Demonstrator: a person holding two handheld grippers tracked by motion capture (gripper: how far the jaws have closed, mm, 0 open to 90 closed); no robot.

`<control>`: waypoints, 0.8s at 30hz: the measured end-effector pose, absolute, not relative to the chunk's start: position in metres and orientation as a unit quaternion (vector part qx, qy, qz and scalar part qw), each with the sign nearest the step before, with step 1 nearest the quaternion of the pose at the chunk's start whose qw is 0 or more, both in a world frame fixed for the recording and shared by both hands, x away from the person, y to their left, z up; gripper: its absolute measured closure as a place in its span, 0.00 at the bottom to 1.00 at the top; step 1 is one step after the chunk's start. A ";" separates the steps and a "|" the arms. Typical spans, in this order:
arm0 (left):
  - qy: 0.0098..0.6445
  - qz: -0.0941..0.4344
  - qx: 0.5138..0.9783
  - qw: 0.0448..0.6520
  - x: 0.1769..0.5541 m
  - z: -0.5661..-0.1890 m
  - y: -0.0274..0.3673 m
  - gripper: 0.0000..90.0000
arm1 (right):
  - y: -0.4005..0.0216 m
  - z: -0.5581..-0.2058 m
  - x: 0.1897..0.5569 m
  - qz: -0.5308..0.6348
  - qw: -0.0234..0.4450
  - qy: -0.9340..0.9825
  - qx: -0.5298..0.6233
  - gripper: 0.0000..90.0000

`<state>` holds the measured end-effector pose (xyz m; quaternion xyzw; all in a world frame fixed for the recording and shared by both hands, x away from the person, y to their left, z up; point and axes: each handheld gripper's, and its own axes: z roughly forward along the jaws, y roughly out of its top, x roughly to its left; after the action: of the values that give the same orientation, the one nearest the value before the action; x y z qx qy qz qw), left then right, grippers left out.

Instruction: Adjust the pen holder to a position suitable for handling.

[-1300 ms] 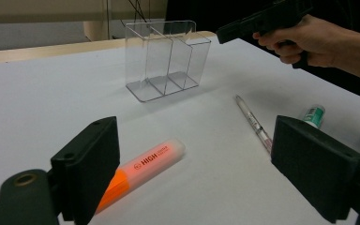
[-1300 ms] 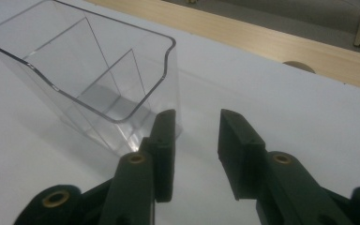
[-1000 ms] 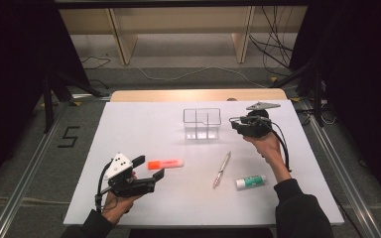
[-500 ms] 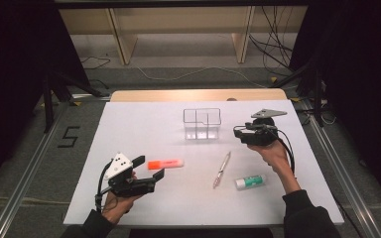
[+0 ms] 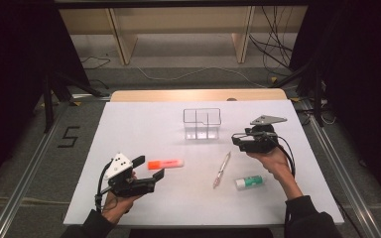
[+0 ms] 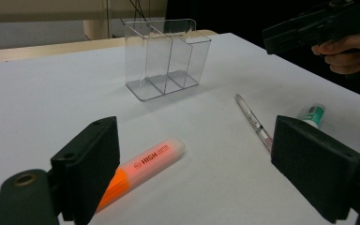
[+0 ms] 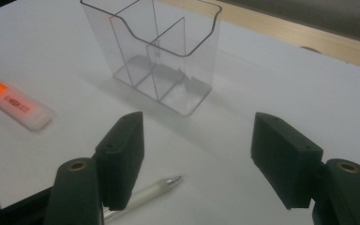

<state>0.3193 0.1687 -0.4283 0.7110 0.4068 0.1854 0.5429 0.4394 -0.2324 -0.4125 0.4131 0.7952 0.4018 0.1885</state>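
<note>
Fingers of the left gripper point(image 5: 150, 167) are standing wide apart in the high view, gripping nothing. The highlighter point(image 5: 165, 163) is lying just beside them, at about 2 o'clock from the hand. The right gripper point(image 5: 234, 140) is hovering at 4 o'clock from the organizer point(image 5: 202, 124). Its jaws have just been opening and nothing is sitting between them. The pen point(image 5: 222, 170) is lying at 5 o'clock from the organizer, and the glue stick point(image 5: 249, 182) at 4 o'clock from the pen. All three are resting flat on the table point(image 5: 139, 124).

In the left gripper view the two black jaws are framing the highlighter point(image 6: 145, 164), which is touching neither pad. The organizer point(image 6: 168, 56) is standing upright at 12 o'clock with its compartments empty. The pen point(image 6: 255, 124) and glue stick point(image 6: 311, 115) are lying at 2 o'clock.

In the right gripper view the jaws are gaping with only bare table between them. The pen tip point(image 7: 168, 180) is poking out by the 9 o'clock jaw, apart from the pad as far as I can tell. The organizer point(image 7: 159, 51) is standing at 12 o'clock, again holding nothing.

Judging from this, the sorting is hardly beginning. No item is sitting in the organizer, and highlighter, pen and glue stick are all waiting to be picked up and dropped in.
</note>
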 end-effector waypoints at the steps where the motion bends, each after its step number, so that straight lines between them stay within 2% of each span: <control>1: 0.407 0.185 0.711 0.543 0.319 -0.428 0.168 0.17 | -0.231 -0.412 0.437 0.399 0.186 0.792 0.422 0.39; 24: 0.410 0.183 0.718 0.531 0.321 -0.429 0.167 0.17 | -0.231 -0.409 0.403 0.424 0.186 0.778 0.425 0.35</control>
<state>0.3208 0.1674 -0.4289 0.7184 0.4098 0.1830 0.5315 0.4027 -0.2313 -0.4086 0.4254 0.7777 0.4238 0.1857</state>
